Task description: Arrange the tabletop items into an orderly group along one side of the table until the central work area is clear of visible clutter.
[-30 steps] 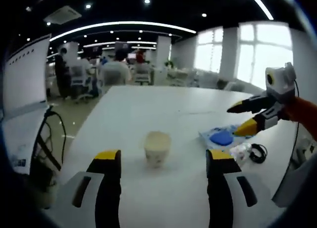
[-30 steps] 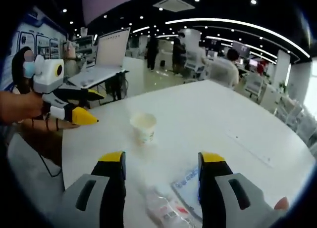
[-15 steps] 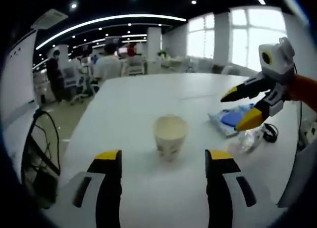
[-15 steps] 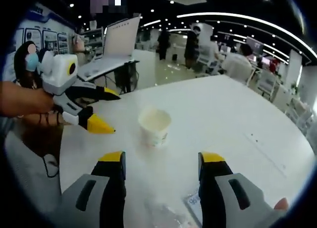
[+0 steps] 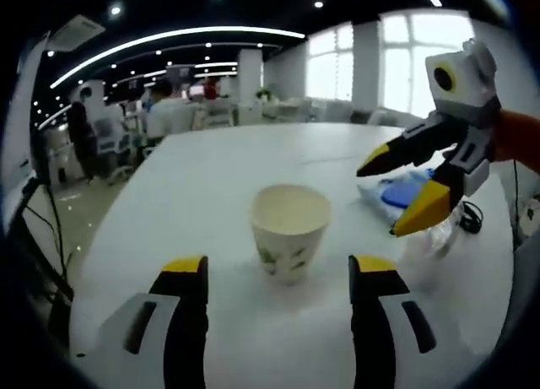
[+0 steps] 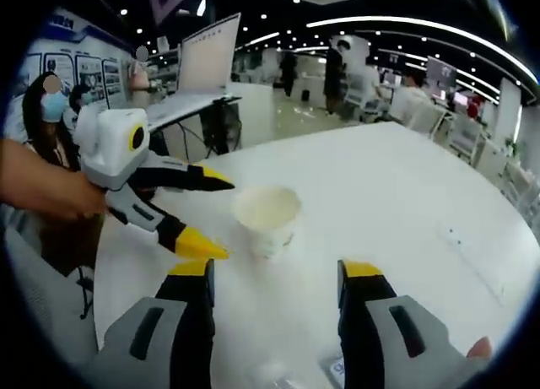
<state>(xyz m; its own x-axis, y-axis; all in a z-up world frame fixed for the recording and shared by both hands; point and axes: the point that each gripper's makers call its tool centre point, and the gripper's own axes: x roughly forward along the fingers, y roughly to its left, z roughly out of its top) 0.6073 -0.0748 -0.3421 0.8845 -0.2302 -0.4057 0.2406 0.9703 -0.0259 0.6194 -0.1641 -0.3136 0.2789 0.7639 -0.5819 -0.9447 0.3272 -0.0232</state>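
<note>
— Left claw (image 5: 278, 275) is spread, and the paper cup (image 5: 289, 229) stands upright dead ahead on the counter (image 5: 211, 178), between my tips.

— Right claw (image 6: 274, 275)?

— Also apart, farther off; I'd take left.

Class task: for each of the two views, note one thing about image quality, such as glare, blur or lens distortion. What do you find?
Left gripper view: the windows are blown out white, and the table edge bows from fisheye distortion; the paper cup is fairly sharp. Right gripper view: ceiling light strips curve into arcs, and the left claw looks soft at its yellow tips.
</note>
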